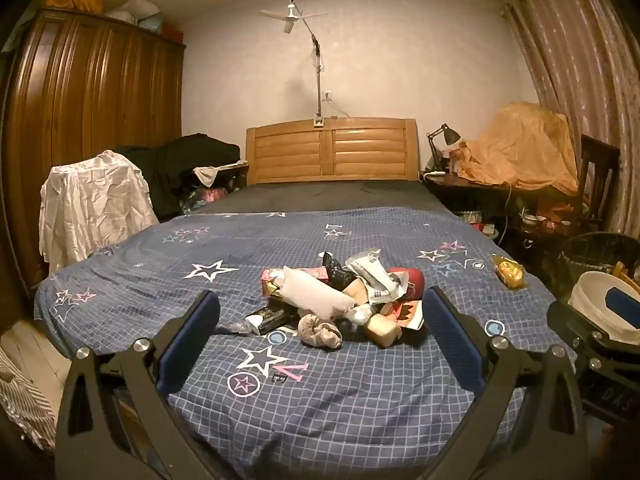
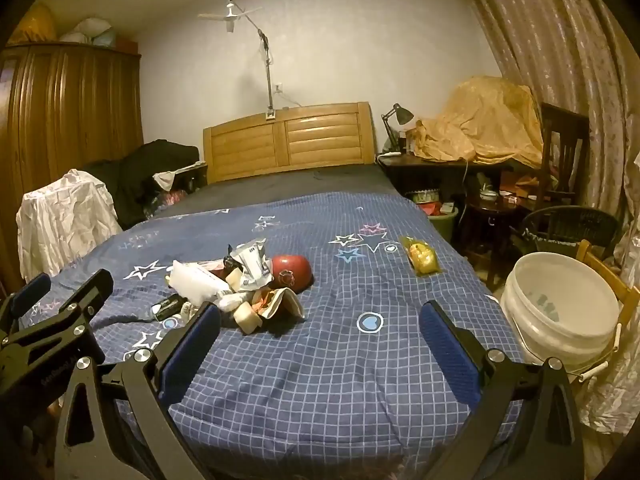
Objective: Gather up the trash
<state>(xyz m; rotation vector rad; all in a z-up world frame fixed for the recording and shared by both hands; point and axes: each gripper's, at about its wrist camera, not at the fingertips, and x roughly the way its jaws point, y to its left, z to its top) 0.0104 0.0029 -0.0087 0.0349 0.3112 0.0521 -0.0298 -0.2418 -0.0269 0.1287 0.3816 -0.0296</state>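
The left tongs [image 1: 320, 320] stood wide open above the near part of the bed [image 1: 320, 400] and held nothing. Just ahead of them, between the lines of their two fingers, lay the trash pile [image 1: 340, 300]: a white plastic bag [image 1: 312, 294], crumpled wrappers and a red round piece [image 1: 412, 280]. The right tongs [image 2: 320, 328] were also wide open and empty, and from them the pile was ahead and to the left. A yellow packet [image 2: 422, 262] lay alone ahead of their right finger. The white bucket [image 2: 560, 312] stood to the right of them, beside the bed.
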